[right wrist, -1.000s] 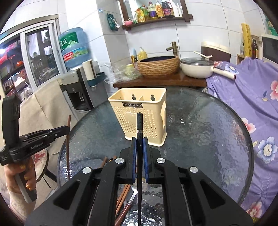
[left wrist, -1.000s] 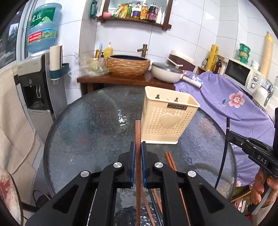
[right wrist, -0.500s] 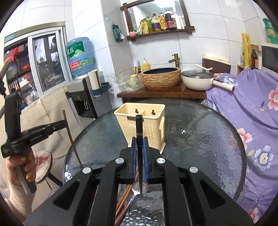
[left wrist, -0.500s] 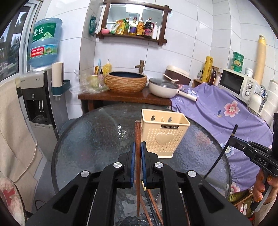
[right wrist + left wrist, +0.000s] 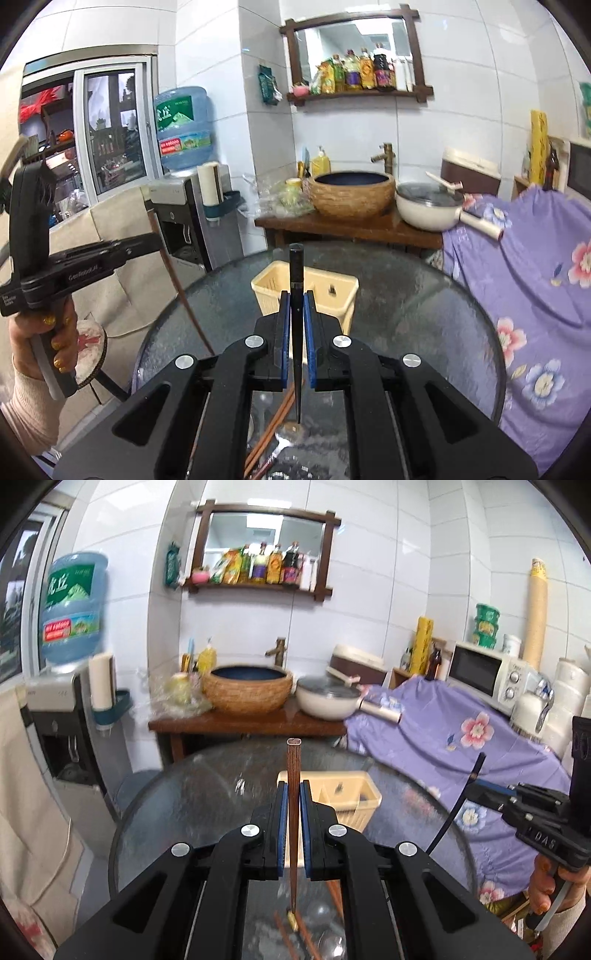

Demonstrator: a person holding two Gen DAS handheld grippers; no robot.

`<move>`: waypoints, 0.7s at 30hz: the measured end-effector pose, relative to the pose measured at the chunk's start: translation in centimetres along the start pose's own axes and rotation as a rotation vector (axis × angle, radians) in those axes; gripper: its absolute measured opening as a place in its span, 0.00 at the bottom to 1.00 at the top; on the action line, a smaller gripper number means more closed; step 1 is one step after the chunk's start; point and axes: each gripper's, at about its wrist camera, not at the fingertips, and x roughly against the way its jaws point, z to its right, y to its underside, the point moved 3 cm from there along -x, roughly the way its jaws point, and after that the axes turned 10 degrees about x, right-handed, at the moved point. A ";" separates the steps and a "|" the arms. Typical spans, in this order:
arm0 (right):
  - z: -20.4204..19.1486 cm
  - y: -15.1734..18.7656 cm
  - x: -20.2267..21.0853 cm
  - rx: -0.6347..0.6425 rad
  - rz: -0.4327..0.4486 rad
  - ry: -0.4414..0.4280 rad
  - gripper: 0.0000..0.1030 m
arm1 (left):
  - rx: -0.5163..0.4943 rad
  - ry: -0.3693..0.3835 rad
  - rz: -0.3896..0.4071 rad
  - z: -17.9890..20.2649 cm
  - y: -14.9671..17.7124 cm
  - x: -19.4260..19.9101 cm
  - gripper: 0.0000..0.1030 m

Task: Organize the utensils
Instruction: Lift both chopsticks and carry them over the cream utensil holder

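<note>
1. Two chopsticks are lifted off the table, one in each gripper: a brown wooden chopstick [image 5: 293, 794] in the left gripper [image 5: 291, 812] and a black chopstick [image 5: 296, 295] in the right gripper [image 5: 296, 325].
2. Each gripper's blue pads are closed tight on its chopstick, which stands near upright, the thick end up and the thin tip hanging over the glass.
3. A cream utensil holder [image 5: 332, 291] stands on the round glass table [image 5: 424, 295] just beyond both grippers, its divided top open.
4. More brown chopsticks [image 5: 271, 428] and a metal spoon [image 5: 279, 445] lie on the glass below the grippers, partly hidden by the black frames.
5. In the right wrist view the left gripper appears at the left edge, held in a hand [image 5: 40, 343] with gold nails.
6. Behind the table are a wooden counter with a woven basin [image 5: 247, 692], a white pan [image 5: 327, 699], and a purple floral cloth [image 5: 461, 746].
</note>
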 end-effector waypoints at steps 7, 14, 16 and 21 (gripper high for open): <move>0.8 -7.6 0.5 0.033 0.090 0.037 0.08 | 0.048 0.088 0.074 2.6 -7.5 -0.3 0.06; 2.6 -12.0 -1.8 0.014 0.165 0.104 0.08 | 0.049 0.047 0.167 4.1 -10.4 -2.9 0.06; 3.2 -11.9 -2.9 0.001 0.163 0.122 0.08 | 0.054 0.022 0.180 4.1 -10.2 -4.4 0.06; 4.9 -9.9 -6.7 -0.054 0.153 0.148 0.08 | 0.066 -0.031 0.181 3.2 -9.0 -7.8 0.06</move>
